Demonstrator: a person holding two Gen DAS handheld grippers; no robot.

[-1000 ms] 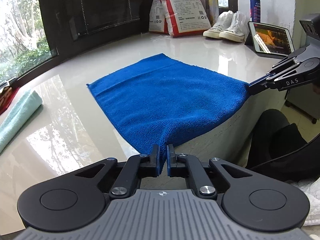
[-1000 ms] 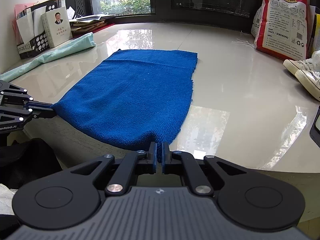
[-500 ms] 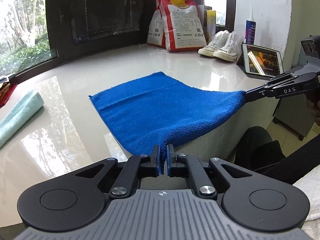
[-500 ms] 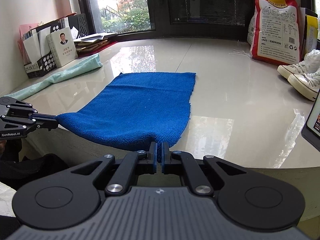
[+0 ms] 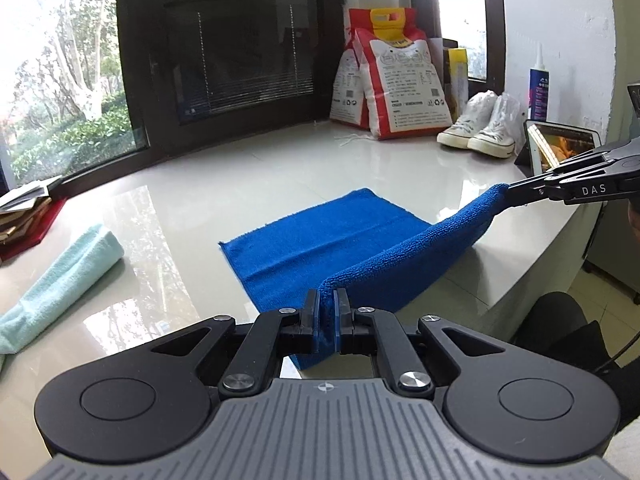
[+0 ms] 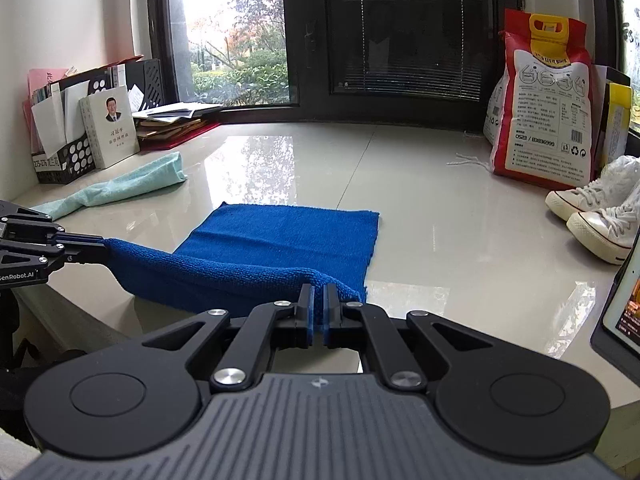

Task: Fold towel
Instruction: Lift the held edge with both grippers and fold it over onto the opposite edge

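A blue towel (image 5: pixel 320 236) (image 6: pixel 288 236) lies on the glossy white table (image 5: pixel 224 176), its near edge lifted off the surface. My left gripper (image 5: pixel 329 300) is shut on the towel's near left corner. My right gripper (image 6: pixel 318 296) is shut on the near right corner. Each view also shows the other gripper out at the side: the right gripper (image 5: pixel 516 192) and the left gripper (image 6: pixel 94 246), each pinching its corner. The lifted edge sags between the two grippers, while the far half stays flat on the table.
A pale green towel (image 5: pixel 60 280) (image 6: pixel 124 186) lies left of the blue one. Red-and-white sacks (image 5: pixel 400 88) (image 6: pixel 544 108) and white sneakers (image 5: pixel 480 128) (image 6: pixel 596 212) stand at the back right. A tablet (image 5: pixel 560 144) leans at the right edge; books and a file rack (image 6: pixel 80 128) stand at the left.
Both grippers have risen and carried the towel's near edge up off the table edge. The near half now hangs lifted between them instead of draping over the edge.
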